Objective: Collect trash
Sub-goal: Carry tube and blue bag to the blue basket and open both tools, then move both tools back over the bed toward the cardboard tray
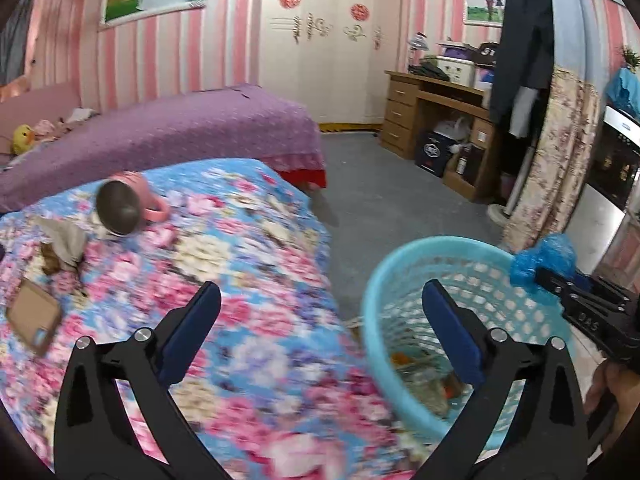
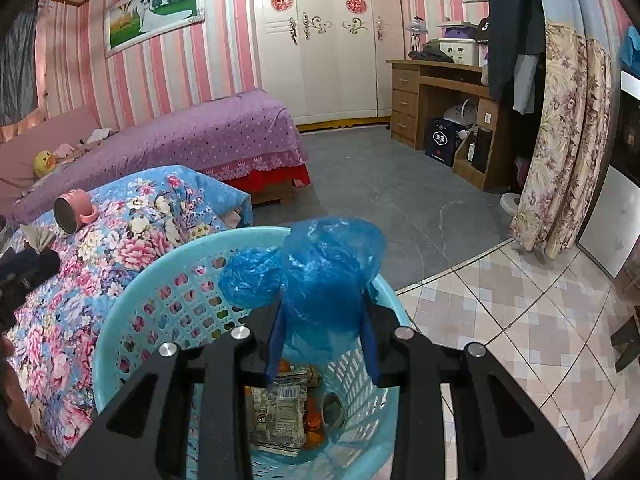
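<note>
My right gripper (image 2: pixel 322 316) is shut on a crumpled blue plastic bag (image 2: pixel 316 268) and holds it over the light blue perforated basket (image 2: pixel 160 300). Wrappers and orange scraps (image 2: pixel 280 404) lie in the basket's bottom. In the left wrist view the same bag (image 1: pixel 540 258) hangs at the basket's (image 1: pixel 400 264) right rim. My left gripper (image 1: pixel 320 308) is open and empty, between the floral bed cover (image 1: pixel 240 260) and the basket. A crumpled paper (image 1: pixel 64 240) and a flat cardboard piece (image 1: pixel 34 316) lie on the cover.
A pink mug (image 1: pixel 124 204) lies on its side on the floral cover. A purple bed (image 1: pixel 160 128) stands behind. A wooden desk (image 1: pixel 432 120), a white wardrobe (image 1: pixel 328 40) and a floral curtain (image 1: pixel 560 160) edge the grey floor (image 1: pixel 380 184).
</note>
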The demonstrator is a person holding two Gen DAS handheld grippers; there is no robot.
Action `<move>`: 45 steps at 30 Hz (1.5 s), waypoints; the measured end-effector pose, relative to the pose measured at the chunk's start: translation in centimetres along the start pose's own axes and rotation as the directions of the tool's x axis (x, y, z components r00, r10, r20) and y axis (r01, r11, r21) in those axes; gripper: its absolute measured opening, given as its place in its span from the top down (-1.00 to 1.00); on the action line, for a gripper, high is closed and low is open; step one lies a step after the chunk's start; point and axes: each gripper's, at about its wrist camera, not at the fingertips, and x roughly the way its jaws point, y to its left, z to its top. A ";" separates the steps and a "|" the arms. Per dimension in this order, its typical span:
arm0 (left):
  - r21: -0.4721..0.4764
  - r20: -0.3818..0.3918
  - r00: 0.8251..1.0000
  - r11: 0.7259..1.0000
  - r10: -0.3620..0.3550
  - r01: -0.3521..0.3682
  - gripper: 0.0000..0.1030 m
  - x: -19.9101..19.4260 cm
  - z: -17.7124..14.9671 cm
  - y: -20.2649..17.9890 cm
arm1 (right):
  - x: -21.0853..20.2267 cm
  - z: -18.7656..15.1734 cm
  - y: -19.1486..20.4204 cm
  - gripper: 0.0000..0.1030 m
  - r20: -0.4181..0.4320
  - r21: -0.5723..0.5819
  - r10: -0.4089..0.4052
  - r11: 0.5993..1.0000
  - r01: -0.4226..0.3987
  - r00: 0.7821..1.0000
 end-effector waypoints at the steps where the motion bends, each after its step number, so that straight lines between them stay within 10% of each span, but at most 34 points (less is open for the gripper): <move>1: -0.004 0.002 1.000 1.000 0.018 -0.018 -0.89 -0.1 0.1 0.8 | 0.0 0.0 0.2 0.37 0.001 -0.003 0.001 1.000 -0.001 1.000; 7: -0.037 0.002 0.998 0.998 0.057 -0.057 -0.89 -1.3 0.4 4.3 | 0.0 0.1 1.1 0.34 0.000 -0.022 -0.009 1.000 0.009 1.000; 11: -0.029 0.007 0.996 0.995 0.092 -0.091 -0.89 -2.1 0.3 5.8 | -0.3 0.3 1.7 -0.44 0.007 -0.035 -0.020 0.999 0.020 1.000; 21: -0.037 0.029 0.987 0.987 0.157 -0.156 -0.89 -5.2 0.5 10.8 | -1.5 1.3 3.9 -0.91 0.040 0.005 -0.048 0.999 0.047 0.998; 45: -0.095 0.010 0.964 0.960 0.266 -0.264 -0.89 -7.5 -0.6 26.1 | -0.5 2.8 19.9 -0.91 0.068 -0.084 0.061 0.995 -0.056 0.996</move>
